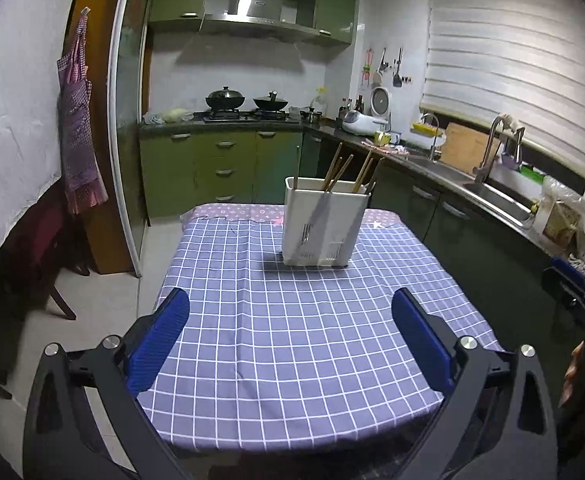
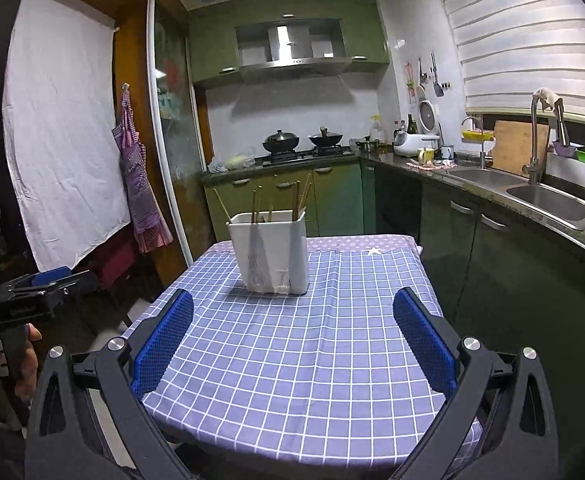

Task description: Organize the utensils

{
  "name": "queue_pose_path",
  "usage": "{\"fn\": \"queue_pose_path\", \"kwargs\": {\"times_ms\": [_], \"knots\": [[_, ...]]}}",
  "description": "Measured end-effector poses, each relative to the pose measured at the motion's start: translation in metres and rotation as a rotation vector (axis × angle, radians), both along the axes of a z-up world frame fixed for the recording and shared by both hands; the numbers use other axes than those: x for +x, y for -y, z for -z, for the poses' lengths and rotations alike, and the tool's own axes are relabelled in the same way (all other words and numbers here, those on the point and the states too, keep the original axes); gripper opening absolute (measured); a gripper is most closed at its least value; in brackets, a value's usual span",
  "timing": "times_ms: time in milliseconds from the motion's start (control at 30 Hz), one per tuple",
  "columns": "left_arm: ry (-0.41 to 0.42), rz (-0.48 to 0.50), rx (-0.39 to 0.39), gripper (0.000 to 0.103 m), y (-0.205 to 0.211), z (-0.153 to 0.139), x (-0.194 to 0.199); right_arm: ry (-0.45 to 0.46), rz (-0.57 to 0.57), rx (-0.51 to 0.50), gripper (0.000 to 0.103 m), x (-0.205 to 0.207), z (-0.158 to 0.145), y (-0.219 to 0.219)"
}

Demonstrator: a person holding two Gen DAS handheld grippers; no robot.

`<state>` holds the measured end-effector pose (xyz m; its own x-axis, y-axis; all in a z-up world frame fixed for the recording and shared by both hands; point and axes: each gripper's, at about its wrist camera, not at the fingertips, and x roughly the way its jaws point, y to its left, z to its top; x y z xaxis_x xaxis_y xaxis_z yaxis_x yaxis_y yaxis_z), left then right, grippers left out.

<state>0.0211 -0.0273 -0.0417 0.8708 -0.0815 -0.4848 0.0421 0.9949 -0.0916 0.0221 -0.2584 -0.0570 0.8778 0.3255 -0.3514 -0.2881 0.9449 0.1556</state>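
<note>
Left gripper (image 1: pixel 290 336): blue textured pads on black arms are seen spread wide, nothing held between them.
Right gripper (image 2: pixel 292 340): jaws are likewise held fully apart and empty.
Tablecloth (image 2: pixel 292 340): purple-blue fabric crossed by a white grid, lightly creased, is laid over the table.
Utensil holder (image 1: pixel 324 224): a white plastic rectangular box with slotted lower walls is stood upright on the far half of the cloth.
Chopsticks (image 1: pixel 334 168): thin brown sticks are leaned inside the holder, tips protruding above the rim.
Relation: the holder is placed well ahead of both grippers, untouched.
</note>
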Motion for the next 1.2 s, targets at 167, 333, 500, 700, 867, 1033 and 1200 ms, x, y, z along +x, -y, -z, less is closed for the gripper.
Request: {"fn": "queue_pose_path", "kwargs": {"times_ms": [167,333,500,700,867,1033,1200], "knots": [[0.031,-0.016,0.018,0.096,0.001,-0.008,-0.014,0.04,-0.014,0.008,0.099,-0.019,-0.012,-0.001],[0.052,-0.011,0.016,0.096,0.002,-0.013,-0.022,0.044,-0.014,0.014,0.099,-0.023,-0.016,0.0],[0.041,-0.012,0.011,0.096,0.003,-0.011,-0.023,0.041,-0.004,0.019,0.099,-0.025,-0.018,0.003],[0.019,-0.023,0.02,0.096,0.001,-0.006,-0.02,0.033,-0.012,0.013,0.099,-0.023,-0.018,-0.001],[0.008,-0.037,0.014,0.096,-0.004,-0.004,-0.017,0.017,-0.029,0.006,0.099,-0.018,-0.015,-0.007],[-0.003,-0.039,0.025,0.096,-0.003,-0.001,-0.014,0.009,-0.031,0.008,0.099,-0.014,-0.013,-0.01],[-0.006,-0.037,0.022,0.096,-0.004,0.0,-0.011,0.002,-0.028,0.008,0.099,-0.01,-0.011,-0.013]]}}
